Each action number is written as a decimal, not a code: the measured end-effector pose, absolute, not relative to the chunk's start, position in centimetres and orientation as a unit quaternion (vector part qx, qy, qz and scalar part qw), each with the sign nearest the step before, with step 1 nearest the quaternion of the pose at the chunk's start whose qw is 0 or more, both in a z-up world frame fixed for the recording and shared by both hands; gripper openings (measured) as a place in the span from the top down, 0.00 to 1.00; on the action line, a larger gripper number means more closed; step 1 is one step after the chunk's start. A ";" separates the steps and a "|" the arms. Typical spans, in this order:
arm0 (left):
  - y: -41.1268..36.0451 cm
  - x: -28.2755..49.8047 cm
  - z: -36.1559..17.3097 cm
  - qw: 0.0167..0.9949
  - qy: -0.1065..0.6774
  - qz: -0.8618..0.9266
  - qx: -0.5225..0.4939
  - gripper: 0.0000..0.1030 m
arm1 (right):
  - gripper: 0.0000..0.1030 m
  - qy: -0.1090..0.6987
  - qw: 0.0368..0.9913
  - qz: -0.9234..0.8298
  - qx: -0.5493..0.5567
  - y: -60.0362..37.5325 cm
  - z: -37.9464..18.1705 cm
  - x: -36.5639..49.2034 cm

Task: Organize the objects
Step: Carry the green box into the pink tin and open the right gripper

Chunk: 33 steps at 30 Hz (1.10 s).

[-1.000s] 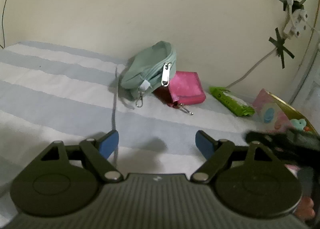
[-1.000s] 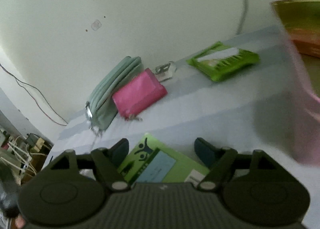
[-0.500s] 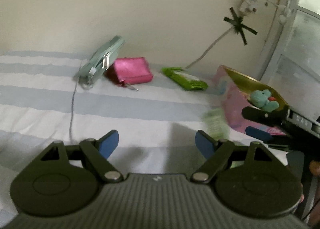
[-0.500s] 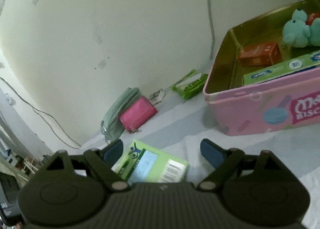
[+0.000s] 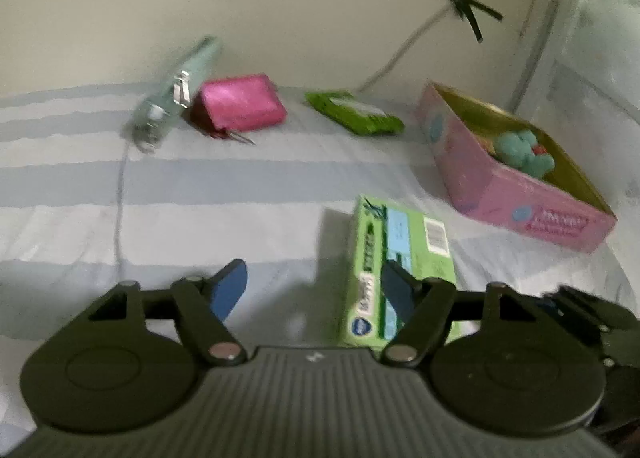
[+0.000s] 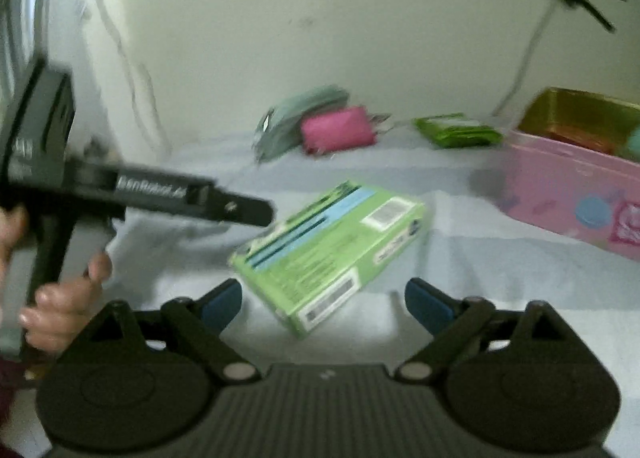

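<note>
A green box point(image 5: 394, 258) lies on the striped bed sheet; it also shows in the right wrist view point(image 6: 332, 246), just ahead of the open, empty right gripper point(image 6: 324, 300). The left gripper point(image 5: 314, 290) is open and empty, with the box by its right finger. A pink tin point(image 5: 520, 198) stands at the right, open, with a teal plush toy point(image 5: 524, 152) inside; it also shows in the right wrist view point(image 6: 572, 186). A mint pouch point(image 5: 176, 94), a pink pouch point(image 5: 240, 102) and a green wipes pack point(image 5: 356, 112) lie by the wall.
The wall runs close behind the pouches, with a taped cable point(image 5: 400, 54) hanging down it. The left gripper's body and the hand holding it point(image 6: 60, 298) fill the left of the right wrist view. A window frame point(image 5: 560, 18) stands at the far right.
Both grippers pulled back and swung right. The green box left the right gripper's fingers and now lies on the sheet. The pink tin came into the left wrist view.
</note>
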<state>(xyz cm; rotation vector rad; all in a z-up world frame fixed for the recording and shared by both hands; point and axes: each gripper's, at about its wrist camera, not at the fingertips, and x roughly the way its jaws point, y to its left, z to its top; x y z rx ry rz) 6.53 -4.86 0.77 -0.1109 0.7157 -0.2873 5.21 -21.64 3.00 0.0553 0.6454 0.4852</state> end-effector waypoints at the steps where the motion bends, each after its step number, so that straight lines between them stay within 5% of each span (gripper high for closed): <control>1: -5.3 6.7 0.4 0.921 0.358 -0.145 -0.045 0.35 | 0.11 0.323 0.915 0.240 0.019 -21.0 2.8 5.7; 9: -7.6 6.8 0.7 0.901 0.378 -0.208 -0.048 0.42 | 0.38 0.301 0.926 0.228 -0.026 -18.8 2.2 6.8; 19: -15.1 6.8 8.7 0.924 0.268 -0.272 0.000 0.42 | 0.38 0.143 0.980 0.136 -0.038 -24.9 7.3 4.5; 33: -28.1 13.8 8.0 0.918 0.247 -0.307 0.054 0.36 | 0.35 0.156 0.988 0.009 -0.020 -35.6 6.7 10.7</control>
